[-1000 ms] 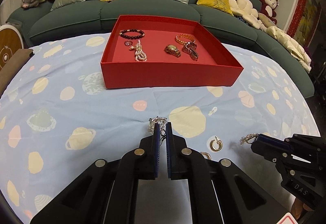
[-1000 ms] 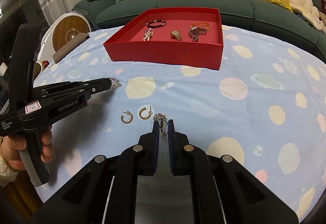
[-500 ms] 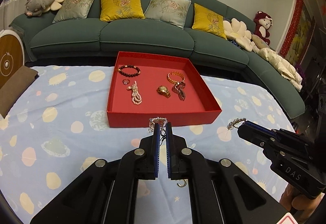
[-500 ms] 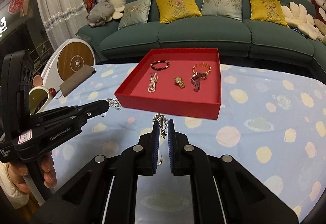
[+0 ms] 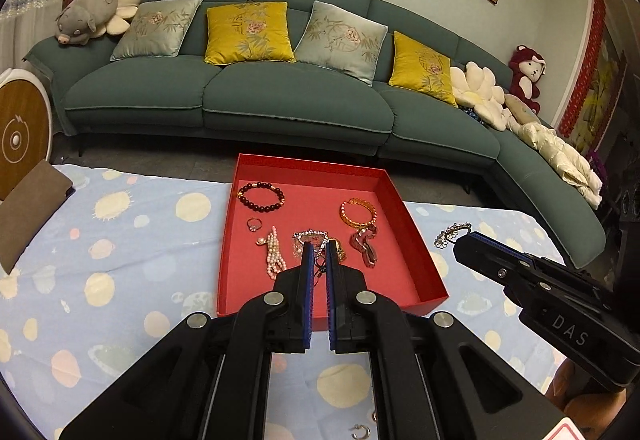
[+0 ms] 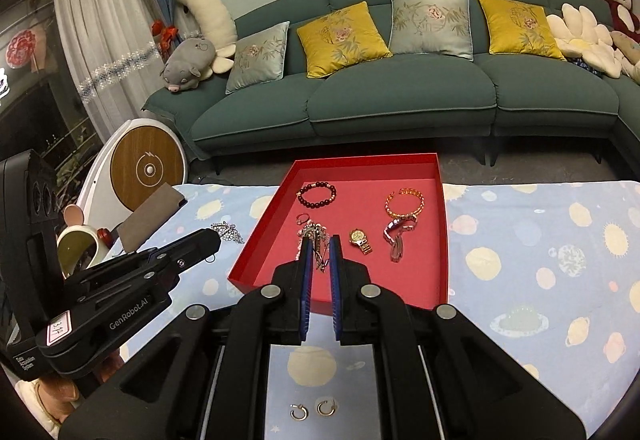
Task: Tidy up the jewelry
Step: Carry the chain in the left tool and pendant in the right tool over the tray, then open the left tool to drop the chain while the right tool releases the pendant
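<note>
At the centre of both views, above the shallow red cardboard tray (image 5: pixel 416 228) on the planet-print bench (image 5: pixel 120 240), left tongs (image 5: pixel 318 246) and right tongs (image 6: pixel 320 240) each pinch a sparkly silver earring (image 5: pixel 310 236), seemingly to drop inside.

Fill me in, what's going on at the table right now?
A person is sorting jewelry into the red tray with two handheld grippers. The left gripper and the right gripper each have their jaws shut on a sparkly silver piece, both held up near the tray. Bracelets, a ring and a gold watch already lie inside. Two gold hoop earrings remain on the cloth.
</note>
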`<state>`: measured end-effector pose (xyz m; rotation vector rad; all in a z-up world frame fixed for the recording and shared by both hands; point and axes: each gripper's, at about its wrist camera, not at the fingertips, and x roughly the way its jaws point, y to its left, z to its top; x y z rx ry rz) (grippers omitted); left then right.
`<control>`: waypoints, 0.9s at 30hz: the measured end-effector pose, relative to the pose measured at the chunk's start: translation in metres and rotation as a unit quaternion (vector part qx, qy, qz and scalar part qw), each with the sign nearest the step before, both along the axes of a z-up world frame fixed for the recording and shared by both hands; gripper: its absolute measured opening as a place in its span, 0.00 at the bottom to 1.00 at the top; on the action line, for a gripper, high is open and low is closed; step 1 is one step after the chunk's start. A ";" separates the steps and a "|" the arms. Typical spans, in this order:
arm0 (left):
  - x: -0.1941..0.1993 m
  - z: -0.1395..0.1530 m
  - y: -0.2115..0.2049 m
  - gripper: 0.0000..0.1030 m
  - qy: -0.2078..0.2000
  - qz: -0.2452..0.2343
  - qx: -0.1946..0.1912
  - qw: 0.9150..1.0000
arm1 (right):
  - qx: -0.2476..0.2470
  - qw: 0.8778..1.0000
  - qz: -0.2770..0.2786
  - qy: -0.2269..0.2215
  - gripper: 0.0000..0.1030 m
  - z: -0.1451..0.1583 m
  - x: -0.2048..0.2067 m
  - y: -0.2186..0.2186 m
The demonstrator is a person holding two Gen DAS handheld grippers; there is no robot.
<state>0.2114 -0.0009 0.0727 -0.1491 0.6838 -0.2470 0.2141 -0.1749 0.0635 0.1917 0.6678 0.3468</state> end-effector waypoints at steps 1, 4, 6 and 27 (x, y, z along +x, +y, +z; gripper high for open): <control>0.006 -0.003 0.000 0.04 0.003 0.002 0.002 1.000 | 0.002 1.000 -0.004 0.004 0.07 -0.002 0.006 -0.001; 0.025 -0.016 0.002 0.04 0.019 0.012 0.004 1.000 | 0.011 1.000 -0.017 0.022 0.07 -0.015 0.025 -0.005; 0.037 -0.024 0.002 0.04 0.027 0.015 0.006 1.000 | 0.010 0.999 -0.022 0.033 0.07 -0.023 0.034 -0.006; 0.065 -0.056 0.002 0.11 0.077 0.020 -0.007 0.997 | 0.011 0.996 -0.038 0.082 0.10 -0.060 0.061 -0.014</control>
